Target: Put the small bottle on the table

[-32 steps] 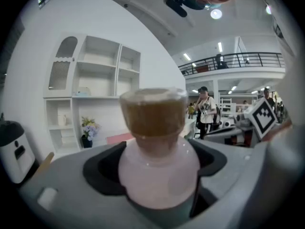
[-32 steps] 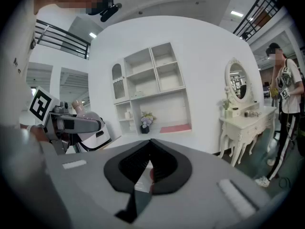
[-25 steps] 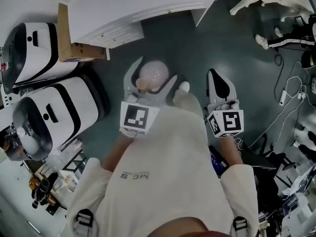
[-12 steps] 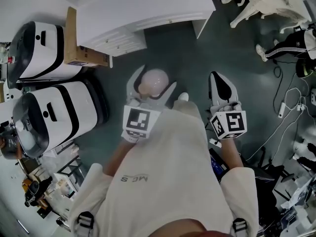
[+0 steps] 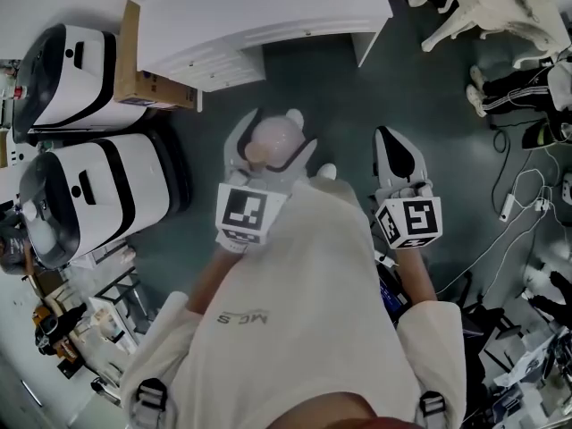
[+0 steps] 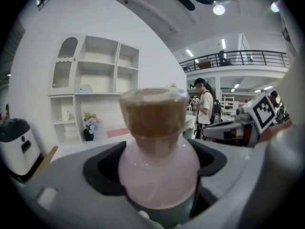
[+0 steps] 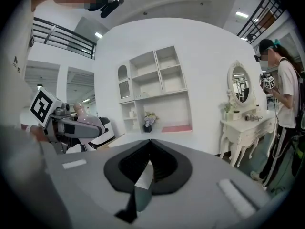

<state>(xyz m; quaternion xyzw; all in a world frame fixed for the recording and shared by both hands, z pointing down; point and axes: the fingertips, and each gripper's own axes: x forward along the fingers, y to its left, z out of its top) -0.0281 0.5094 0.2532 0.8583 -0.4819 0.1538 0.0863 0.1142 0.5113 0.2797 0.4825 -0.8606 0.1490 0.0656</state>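
Note:
A small round pink bottle (image 5: 279, 137) with a brown stopper sits between the fingers of my left gripper (image 5: 269, 125), which is shut on it, held above the dark floor. In the left gripper view the bottle (image 6: 158, 173) stands upright and fills the gap of the left gripper (image 6: 157, 159), pressed from both sides. My right gripper (image 5: 391, 138) hangs to the right, shut with nothing in it; the right gripper (image 7: 149, 152) shows its jaws meeting. The white table (image 5: 268, 12) lies just ahead of both grippers. The bottle (image 7: 82, 114) also shows at the left of the right gripper view.
Two white and black machines (image 5: 89, 190) and a cardboard box (image 5: 147, 79) stand at the left. A white dressing table (image 7: 250, 123) and a standing person (image 7: 286, 113) are at the right, with cables (image 5: 518, 186) on the floor. A white shelf unit (image 7: 159, 92) backs the table.
Both grippers keep nearly the same places; the left one still holds the bottle. The view has shifted a little, so the table and machines sit slightly differently in frame.

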